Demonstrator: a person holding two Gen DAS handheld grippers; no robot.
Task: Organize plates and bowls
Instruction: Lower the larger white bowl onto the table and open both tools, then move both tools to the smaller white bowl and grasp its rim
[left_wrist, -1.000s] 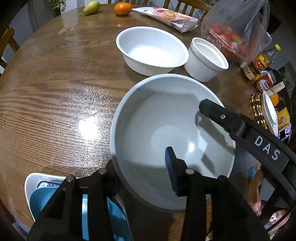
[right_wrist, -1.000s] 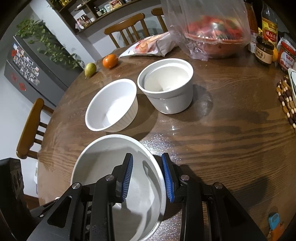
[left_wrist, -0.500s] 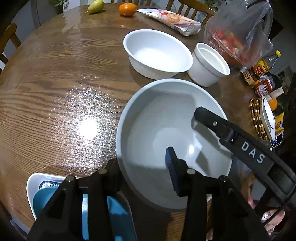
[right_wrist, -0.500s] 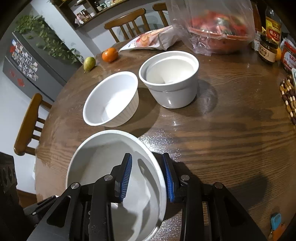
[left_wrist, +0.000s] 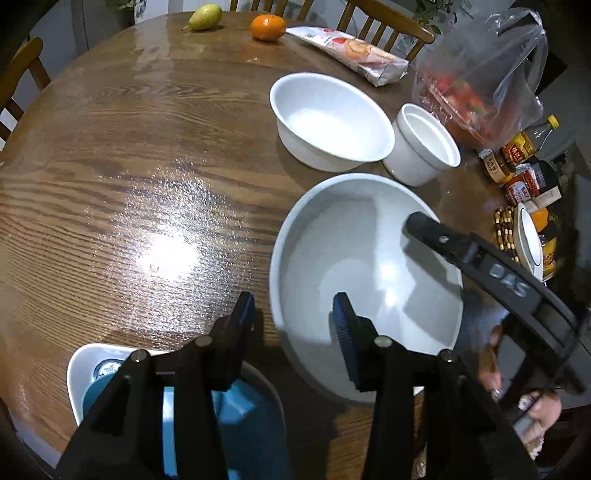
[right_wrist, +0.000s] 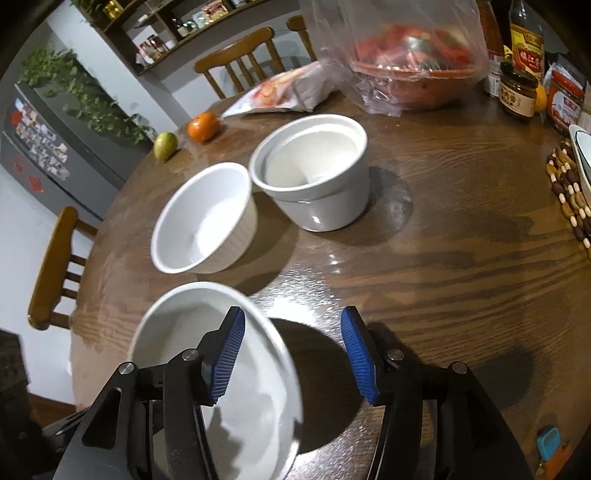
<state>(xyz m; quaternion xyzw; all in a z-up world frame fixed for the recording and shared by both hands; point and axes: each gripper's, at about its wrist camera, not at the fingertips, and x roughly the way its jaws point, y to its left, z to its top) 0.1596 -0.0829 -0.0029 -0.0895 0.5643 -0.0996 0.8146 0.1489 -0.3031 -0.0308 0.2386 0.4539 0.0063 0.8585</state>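
Three white bowls are seen on a round wooden table. The large shallow bowl lies at lower centre of the left wrist view and lower left of the right wrist view. A ribbed bowl and a straight-sided crock, perhaps two nested, stand beyond it in the upper right.

The left gripper straddles the large bowl's near rim; its jaws are opening, neither pad pressing the rim. The right gripper straddles the opposite rim, its jaws also opening and spread clear of the wall.

At lower left of the left wrist view, a white dish holding something blue is partly hidden by the gripper. One pear, one orange, one snack packet and one plastic bag line the upper edge; several jars are crowded at the right.
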